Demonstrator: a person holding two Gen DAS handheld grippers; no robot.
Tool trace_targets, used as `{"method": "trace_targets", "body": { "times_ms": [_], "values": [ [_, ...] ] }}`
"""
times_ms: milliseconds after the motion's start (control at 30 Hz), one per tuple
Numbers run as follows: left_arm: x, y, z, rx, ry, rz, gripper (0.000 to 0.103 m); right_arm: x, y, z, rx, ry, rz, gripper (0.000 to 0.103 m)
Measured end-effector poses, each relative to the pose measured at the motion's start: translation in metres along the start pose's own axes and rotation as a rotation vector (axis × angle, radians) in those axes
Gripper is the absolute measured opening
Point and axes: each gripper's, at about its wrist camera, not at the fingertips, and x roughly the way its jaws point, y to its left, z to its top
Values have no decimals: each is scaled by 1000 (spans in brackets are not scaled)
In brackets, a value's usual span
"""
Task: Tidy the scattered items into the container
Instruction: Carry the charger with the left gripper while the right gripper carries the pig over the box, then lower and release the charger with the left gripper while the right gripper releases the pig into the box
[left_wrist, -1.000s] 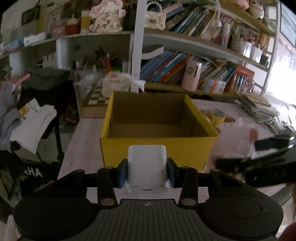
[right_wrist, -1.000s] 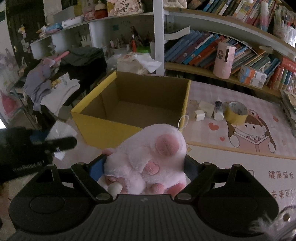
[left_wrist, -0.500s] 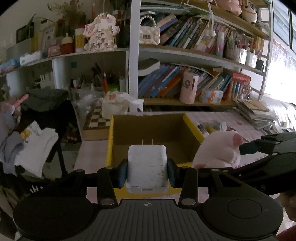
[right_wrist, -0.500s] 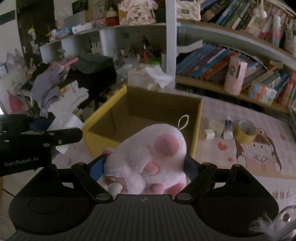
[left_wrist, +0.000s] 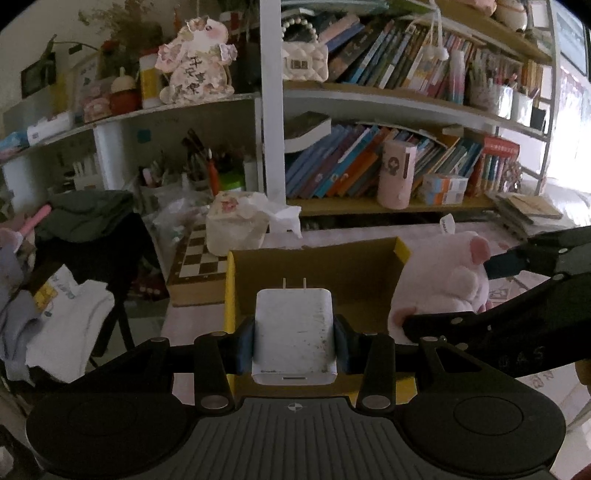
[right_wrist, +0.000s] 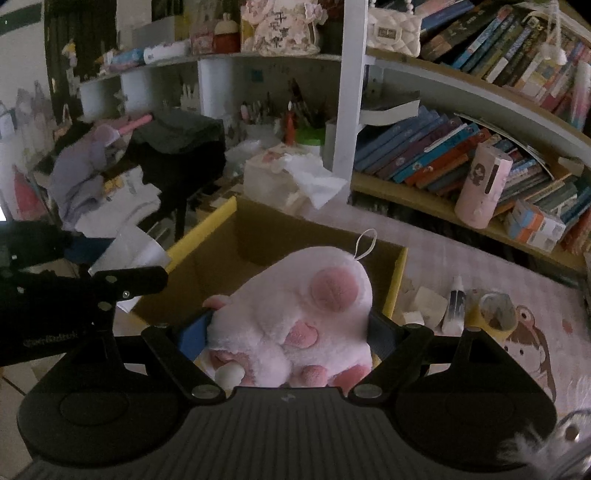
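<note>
In the left wrist view, the left tool (left_wrist: 294, 338) is pinching a white plug-in charger (left_wrist: 294, 330) between its blue pads, with the two metal prongs pointing away from the camera. The charger is sitting in front of the near wall of the yellow cardboard box (left_wrist: 229, 291), which is standing open-topped on the worktop (left_wrist: 192, 325). At the right side of this view, the right tool (left_wrist: 448, 291) is reaching in and gripping a pink plush toy (left_wrist: 439, 280), which is hanging at the right-hand wall of the box. A chessboard (left_wrist: 199, 258) is lying beyond the far left corner of the box, beside a tissue box (left_wrist: 236, 229), and a bookshelf (left_wrist: 369, 110) is filling the background. In the right wrist view, the right tool (right_wrist: 291, 332) is standing wide with its pads pressing on both sides of the pink plush toy (right_wrist: 306, 317), which is covering the near right part of the yellow cardboard box (right_wrist: 207, 229). The left tool (right_wrist: 129, 279) is showing at the left edge; its hold cannot be read there. A tape roll (right_wrist: 493, 312) and a small tube (right_wrist: 455, 301) are lying on the patterned mat to the right of the box.
</note>
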Motion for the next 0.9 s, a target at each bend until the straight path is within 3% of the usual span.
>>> {"method": "trace_targets", "body": {
  "times_ms": [267,467,733,900],
  "values": [
    [48,1,17,11,54,34,41,42,-20,18,-44,29,25,86],
    [86,0,25,70,126,69,41,83,-28,32,-148,75,32,86],
    [125,-9,26,192,217,102,41,135,-24,26,-344,224,62,86],
    [145,-9,29,210,256,111,42,153,-22,23,-404,260,63,87]
  ]
}}
